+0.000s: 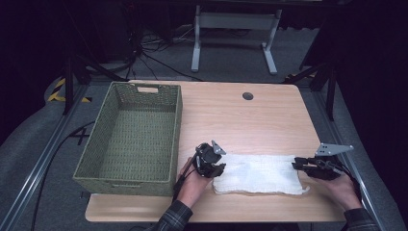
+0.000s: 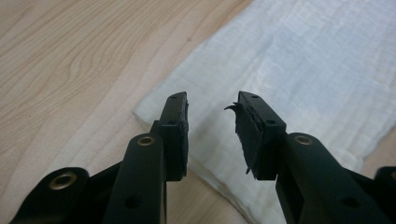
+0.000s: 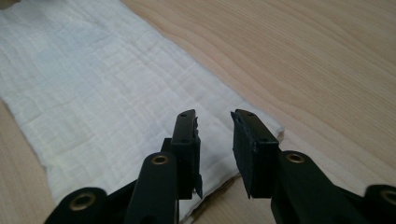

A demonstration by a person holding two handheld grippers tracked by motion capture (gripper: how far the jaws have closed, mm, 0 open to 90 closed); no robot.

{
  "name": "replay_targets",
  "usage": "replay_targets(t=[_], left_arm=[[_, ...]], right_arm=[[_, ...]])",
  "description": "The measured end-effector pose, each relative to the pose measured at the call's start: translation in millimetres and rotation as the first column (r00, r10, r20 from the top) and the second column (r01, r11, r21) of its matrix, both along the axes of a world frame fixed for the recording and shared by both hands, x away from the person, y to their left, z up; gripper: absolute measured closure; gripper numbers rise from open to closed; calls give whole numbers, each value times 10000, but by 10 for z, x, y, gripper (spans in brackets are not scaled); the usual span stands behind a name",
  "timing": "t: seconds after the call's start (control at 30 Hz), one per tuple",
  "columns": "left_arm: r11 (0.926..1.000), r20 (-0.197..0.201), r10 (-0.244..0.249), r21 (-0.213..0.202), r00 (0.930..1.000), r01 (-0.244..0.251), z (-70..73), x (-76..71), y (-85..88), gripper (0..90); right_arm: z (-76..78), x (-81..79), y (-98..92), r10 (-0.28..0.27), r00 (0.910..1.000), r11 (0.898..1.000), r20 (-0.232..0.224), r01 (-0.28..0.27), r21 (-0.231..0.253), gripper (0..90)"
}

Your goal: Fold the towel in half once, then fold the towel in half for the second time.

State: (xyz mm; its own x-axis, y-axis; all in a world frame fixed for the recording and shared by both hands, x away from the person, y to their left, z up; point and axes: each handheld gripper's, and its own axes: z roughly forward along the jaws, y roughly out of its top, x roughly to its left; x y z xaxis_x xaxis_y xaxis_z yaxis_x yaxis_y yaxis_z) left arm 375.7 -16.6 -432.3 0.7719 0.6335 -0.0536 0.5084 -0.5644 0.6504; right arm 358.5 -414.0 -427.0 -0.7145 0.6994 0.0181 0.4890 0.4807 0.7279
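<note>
A: Where is the cloth right now?

B: Flat on the table, near the front edge, lying as a long band from 9 to 3 o'clock. It looks folded, more than one layer thick, with its corners roughly lined up.

A: And the grippers?

B: One at each end. The left gripper sits at the cloth's 9 o'clock end, the right gripper at its 3 o'clock end. In the left gripper view the jaws stand a little apart above the cloth's corner with nothing between the pads. The right gripper view gives the same picture: a narrow gap, empty, over the other end's edge.

A: So nothing is held?

B: Nothing. Both sets of jaws are parted and clear of the fabric, as far as I can see.

A: How far along would you say the work is?

B: My guess is that a fold is done and the cloth has been laid down. The band is long, so another fold, end to end, could come next. The basket stands at the cloth's 10 o'clock, just beside the left hand, and it holds nothing. If the cloth is meant for it, that step is not yet done.

A: Anything uneven?

B: The front edge near 5 o'clock looks slightly ragged in the high view, with a lower layer peeking out. It may want squaring before another fold.
</note>
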Motion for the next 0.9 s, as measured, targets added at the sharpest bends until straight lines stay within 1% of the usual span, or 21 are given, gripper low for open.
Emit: replay_targets(t=[0.03, 0.07, 0.13, 0.2, 0.23, 0.3, 0.33, 0.37, 0.43, 0.47, 0.5, 0.6, 0.63, 0.73, 0.8, 0.83, 0.87, 0.9], left_arm=[[10000, 12, 40, 78, 10000, -40, 3, 43, -8, 636], [9999, 18, 152, 52, 9999, -152, 6, 63, -14, 633], [9995, -52, 303, 54, 9995, -303, 24, 102, -19, 633], [9990, 79, 446, 98, 9990, -447, 30, 158, -16, 633], [9984, 45, 558, 37, 9984, -558, 21, 182, -13, 633], [9980, -64, 629, 24, 9980, -629, -8, 221, -10, 632], [9980, -64, 629, 24, 9980, -629, -8, 221, -10, 629], [9971, -115, 751, 133, 9971, -749, -47, 265, 3, 629], [9968, -122, 793, 148, 9968, -791, -53, 275, 8, 629], [9958, -129, 899, 171, 9959, -897, -62, 295, 22, 629], [9955, -191, 942, 104, 9954, -940, -66, 298, 25, 629], [9943, -183, 1057, 159, 9942, -1054, -71, 315, 41, 629], [9940, -242, 1075, 242, 9939, -1070, -83, 337, 57, 629], [9934, -279, 1121, 271, 9933, -1114, -110, 351, 55, 629], [9929, -311, 1126, 411, 9932, -1113, -127, 362, 47, 630], [9929, -349, 1134, 407, 9929, -1120, -137, 365, 40, 631], [9930, -362, 1053, 569, 9938, -1031, -146, 376, 36, 633], [9930, -362, 1053, 569, 9938, -1031, -146, 376, 36, 635]], right_arm=[[4, 30, -4, -38, 10000, 10000, 27, 38, -19, 700], [9, 86, -14, -69, 10000, 10000, -1, 69, 24, 693], [15, 145, -33, -149, 9999, 9999, 35, 149, 39, 682], [14, 207, -60, -241, 9997, 9997, 23, 241, 63, 675], [5, 241, -77, -313, 9995, 9995, -23, 313, 92, 674], [-19, 300, -105, -390, 9992, 9992, -80, 389, -59, 673], [-19, 300, -105, -390, 9992, 9992, -80, 389, -59, 673], [-50, 359, -135, -464, 9988, 9989, -181, 462, -94, 673], [-81, 396, -154, -516, 9983, 9987, -263, 517, 25, 673], [-101, 415, -159, -507, 9981, 9987, -356, 509, 63, 673], [-119, 431, -160, -473, 9981, 9989, -385, 475, 38, 674], [-150, 451, -146, -394, 9981, 9992, -478, 397, 51, 676], [-175, 460, -119, -308, 9981, 9995, -539, 302, -116, 682], [-193, 460, -95, -262, 9979, 9994, -600, 248, -233, 693], [-223, 460, -73, -239, 9974, 9986, -673, 207, -477, 718], [-231, 457, -69, -230, 9977, 9988, -642, 202, -450, 732], [-229, 454, -71, -222, 9975, 9988, -664, 193, -448, 752], [-229, 454, -71, -222, 9975, 9988, -664, 193, -448, 752]])
